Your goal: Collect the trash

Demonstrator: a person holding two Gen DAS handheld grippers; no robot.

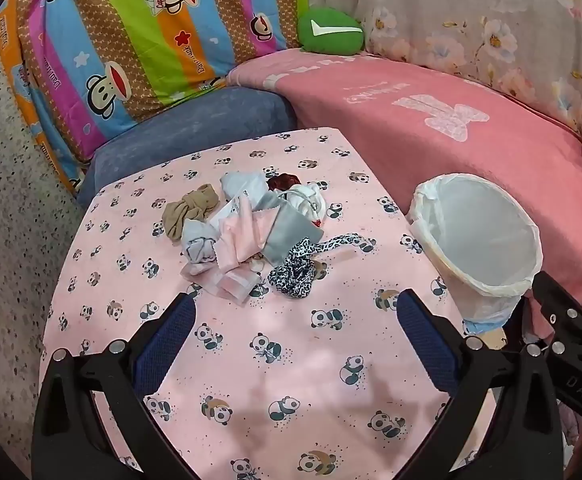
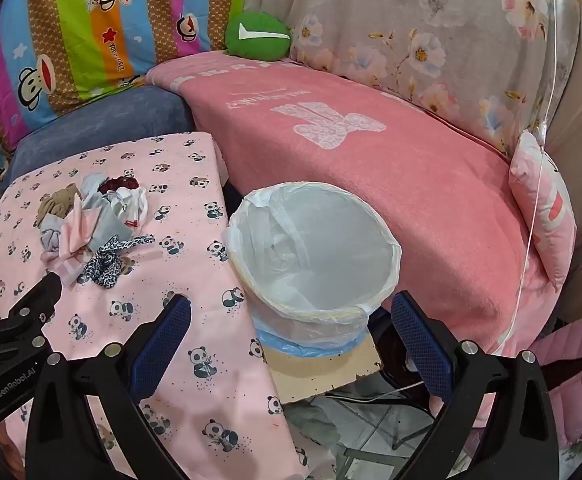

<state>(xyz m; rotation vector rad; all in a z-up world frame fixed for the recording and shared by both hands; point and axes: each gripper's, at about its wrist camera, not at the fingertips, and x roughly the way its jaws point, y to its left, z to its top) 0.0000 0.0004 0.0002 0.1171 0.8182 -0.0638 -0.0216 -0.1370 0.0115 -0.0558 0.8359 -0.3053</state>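
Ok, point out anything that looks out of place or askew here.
A heap of crumpled scraps lies loose on the panda cloth. The lined bin beside it looks empty and perches on a small board past the table's edge.

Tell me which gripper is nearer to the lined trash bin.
Right. The right gripper hangs open just short of the trash bin, its near rim lying between the fingers. The left gripper is open over the panda cloth, with the bin off to its right.

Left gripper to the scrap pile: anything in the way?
Nothing: in the left wrist view only bare panda-print tablecloth lies between the open left gripper and the scrap pile.
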